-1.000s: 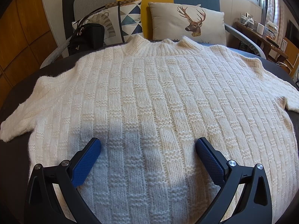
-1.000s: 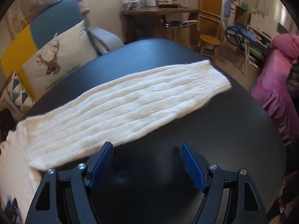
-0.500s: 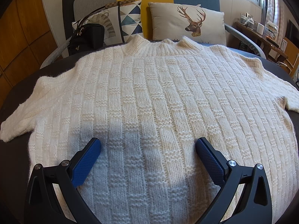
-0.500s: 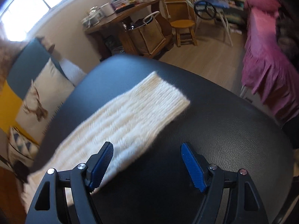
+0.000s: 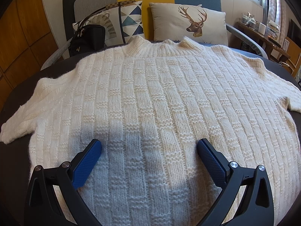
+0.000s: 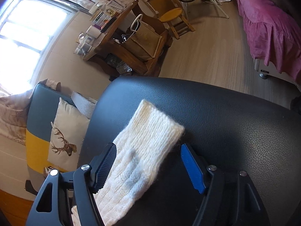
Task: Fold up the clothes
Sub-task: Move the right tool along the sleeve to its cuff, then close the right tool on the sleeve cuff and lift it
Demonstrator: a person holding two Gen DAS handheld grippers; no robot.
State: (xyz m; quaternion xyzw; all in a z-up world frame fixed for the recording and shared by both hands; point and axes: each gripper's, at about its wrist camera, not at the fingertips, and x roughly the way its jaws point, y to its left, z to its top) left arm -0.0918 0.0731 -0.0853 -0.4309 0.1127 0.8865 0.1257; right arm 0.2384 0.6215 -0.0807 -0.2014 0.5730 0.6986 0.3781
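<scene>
A cream knitted sweater (image 5: pixel 150 103) lies flat on the round black table (image 5: pixel 15 150), collar toward the sofa. My left gripper (image 5: pixel 149 146) hovers open over the sweater's lower body, with nothing pinched between its blue pads. In the right wrist view the sweater's right sleeve (image 6: pixel 150 131) stretches across the black table (image 6: pixel 235 131), its cuff end pointing away from me. My right gripper (image 6: pixel 147 146) straddles the sleeve just behind the cuff. Its jaws are closing, the sleeve lies between them, and the pads do not press on it.
Behind the table stands a sofa with a deer cushion (image 5: pixel 190 24), a patterned cushion and a black handbag (image 5: pixel 88 37). Beyond the table's far edge are a wooden desk (image 6: pixel 120 43), a yellow stool (image 6: pixel 173 13) and a pink-covered bed (image 6: pixel 272 28).
My right gripper has slid along the sleeve toward the cuff and rolled; the sleeve now lies between its jaws. The left gripper and the sweater body have not moved.
</scene>
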